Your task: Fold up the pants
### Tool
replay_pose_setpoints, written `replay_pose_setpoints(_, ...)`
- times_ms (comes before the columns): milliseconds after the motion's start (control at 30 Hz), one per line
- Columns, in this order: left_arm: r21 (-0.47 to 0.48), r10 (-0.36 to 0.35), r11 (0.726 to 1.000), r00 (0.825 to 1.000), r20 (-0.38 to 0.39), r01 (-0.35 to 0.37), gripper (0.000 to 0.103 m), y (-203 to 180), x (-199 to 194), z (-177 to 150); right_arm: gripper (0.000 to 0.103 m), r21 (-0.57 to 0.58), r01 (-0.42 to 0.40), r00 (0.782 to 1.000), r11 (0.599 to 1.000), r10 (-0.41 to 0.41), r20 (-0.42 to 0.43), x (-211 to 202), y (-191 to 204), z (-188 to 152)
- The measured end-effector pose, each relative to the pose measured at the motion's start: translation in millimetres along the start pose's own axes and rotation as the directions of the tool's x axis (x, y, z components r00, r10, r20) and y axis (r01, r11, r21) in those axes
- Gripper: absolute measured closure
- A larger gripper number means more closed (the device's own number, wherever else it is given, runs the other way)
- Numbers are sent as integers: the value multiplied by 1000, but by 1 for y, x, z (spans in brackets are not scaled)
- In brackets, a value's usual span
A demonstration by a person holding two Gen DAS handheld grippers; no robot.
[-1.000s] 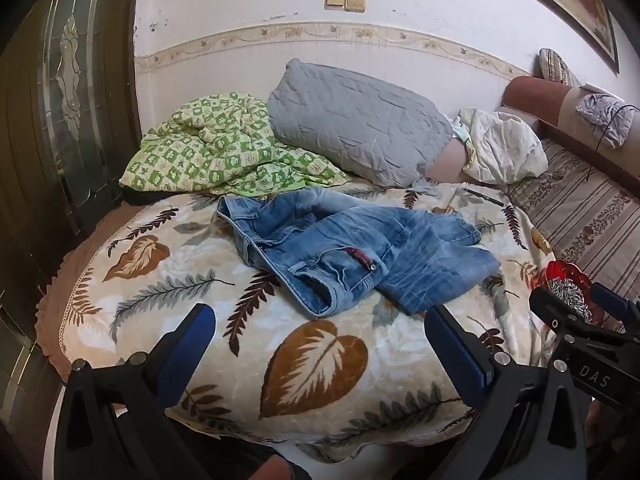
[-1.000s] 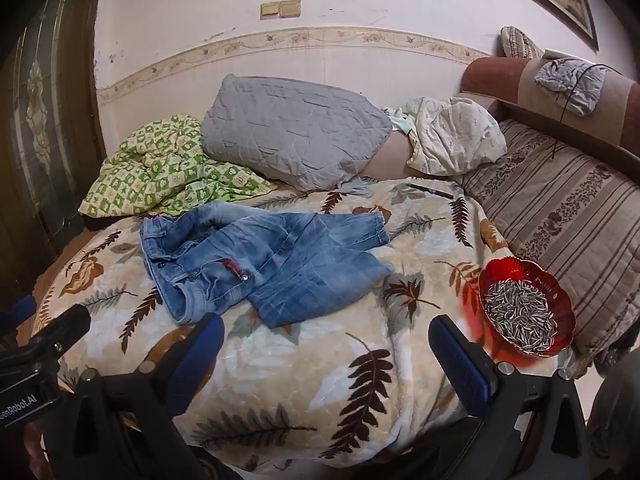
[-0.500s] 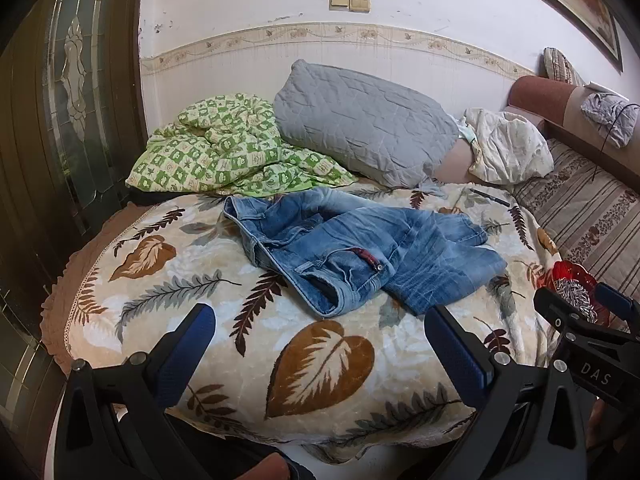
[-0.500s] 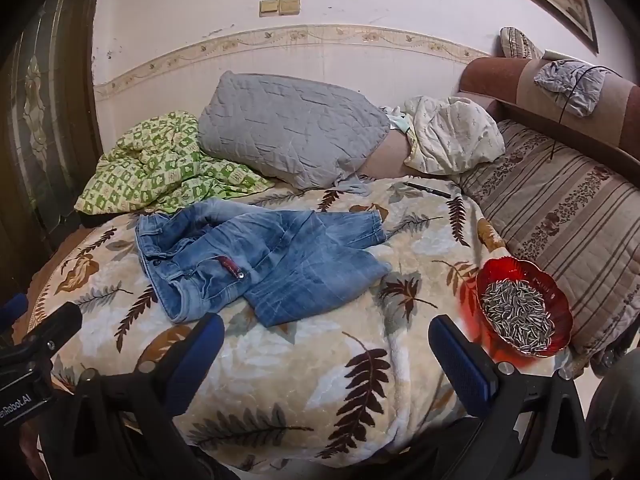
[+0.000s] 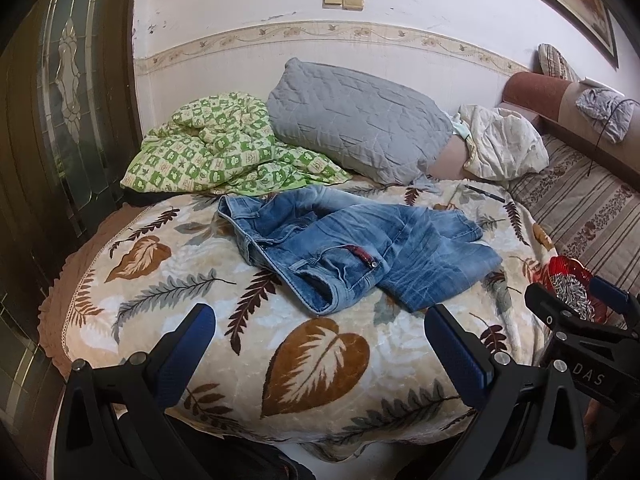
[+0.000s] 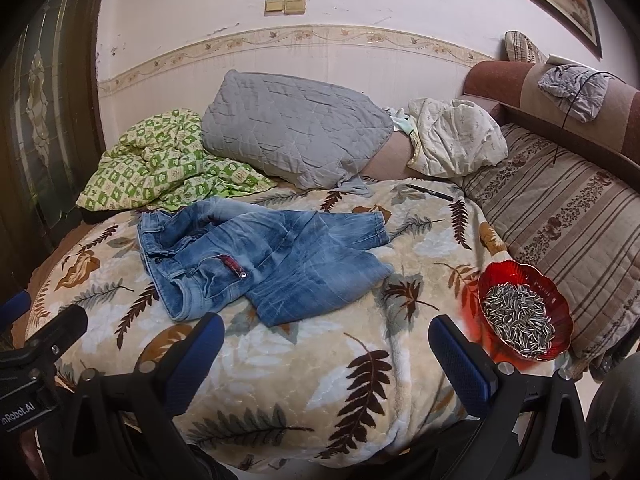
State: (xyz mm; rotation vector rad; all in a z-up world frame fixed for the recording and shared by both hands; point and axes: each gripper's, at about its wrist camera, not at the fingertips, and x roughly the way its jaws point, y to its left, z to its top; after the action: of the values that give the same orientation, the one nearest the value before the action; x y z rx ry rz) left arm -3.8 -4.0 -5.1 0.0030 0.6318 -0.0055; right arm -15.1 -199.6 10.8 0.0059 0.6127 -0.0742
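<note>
A crumpled pair of blue jeans (image 5: 352, 248) (image 6: 264, 256) lies on the leaf-patterned blanket (image 5: 320, 352) (image 6: 304, 360), waistband to the left, legs bunched toward the right. My left gripper (image 5: 320, 344) hangs open above the blanket's near edge, well short of the jeans, nothing between its blue-padded fingers. My right gripper (image 6: 324, 348) is open too, just below the jeans' lower hem, and holds nothing. Each gripper's black body shows at the edge of the other's view.
Behind the jeans lie a green checked quilt (image 5: 224, 152), a grey quilted pillow (image 5: 360, 120) and a cream bundle (image 5: 504, 144). A red bowl of sunflower seeds (image 6: 524, 312) sits at the blanket's right edge by a striped sofa cushion (image 6: 560, 216). A pen (image 6: 430, 192) lies at the back.
Both grippers have drifted slightly forward toward the bed, so the jeans sit a little larger and closer to the fingers. The jeans have not moved and both grippers stayed open.
</note>
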Motion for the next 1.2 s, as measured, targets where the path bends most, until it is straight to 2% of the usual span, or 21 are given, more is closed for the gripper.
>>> replay_pose_setpoints(1200, 3, 10, 1000, 1000, 3, -10, 0, 5, 3, 4, 0, 21, 3, 1000, 1000, -3, -21, 6, -3, 3)
